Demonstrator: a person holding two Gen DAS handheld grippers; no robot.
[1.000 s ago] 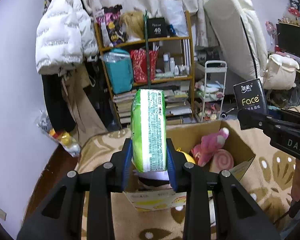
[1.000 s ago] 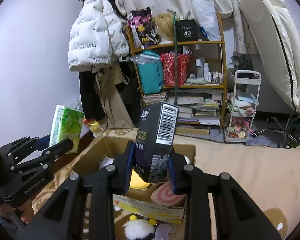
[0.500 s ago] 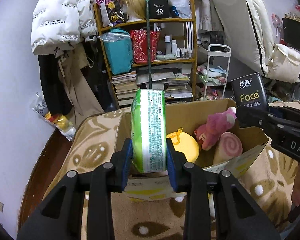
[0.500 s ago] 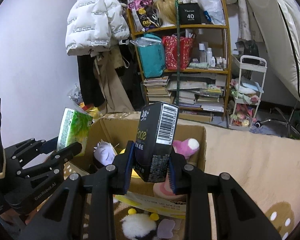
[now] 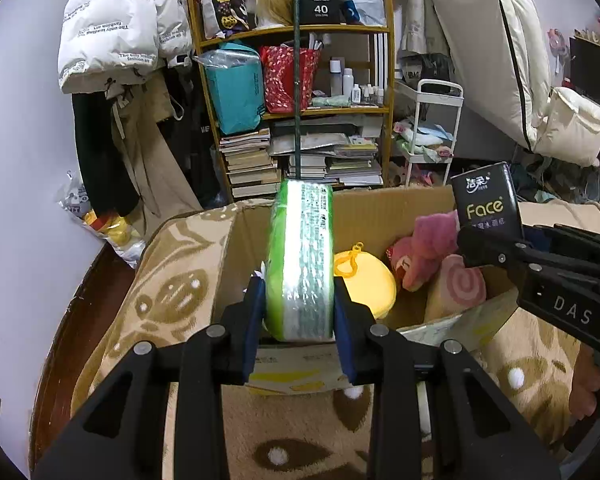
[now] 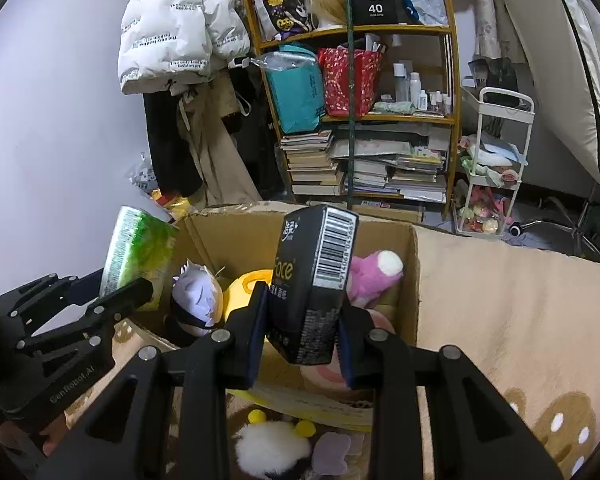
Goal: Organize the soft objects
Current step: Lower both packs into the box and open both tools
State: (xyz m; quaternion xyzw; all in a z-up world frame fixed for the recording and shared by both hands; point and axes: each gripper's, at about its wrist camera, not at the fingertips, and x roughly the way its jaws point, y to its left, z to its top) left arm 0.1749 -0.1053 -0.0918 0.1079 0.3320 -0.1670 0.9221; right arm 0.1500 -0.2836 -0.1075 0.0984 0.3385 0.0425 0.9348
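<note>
My left gripper [image 5: 299, 320] is shut on a green tissue pack [image 5: 302, 260] and holds it upright over the near edge of an open cardboard box [image 5: 236, 248]. My right gripper [image 6: 303, 326] is shut on a black "Face" tissue pack [image 6: 314, 280] above the same box [image 6: 414, 280]. The black pack also shows in the left wrist view [image 5: 486, 204], and the green pack in the right wrist view [image 6: 134, 252]. Inside the box lie a yellow plush [image 5: 364, 280], a pink plush [image 5: 424, 248], a pink swirl cushion [image 5: 456, 292] and a white-haired doll [image 6: 198, 294].
The box sits on a beige patterned blanket [image 6: 500, 300]. A white and yellow plush [image 6: 272, 446] lies on the blanket in front of the box. A cluttered wooden shelf [image 6: 380, 120], hanging coats [image 6: 172, 40] and a white trolley [image 6: 496, 168] stand behind.
Both grippers have moved forward and down toward the box, each still holding its tissue pack. The box interior now fills more of both views.
</note>
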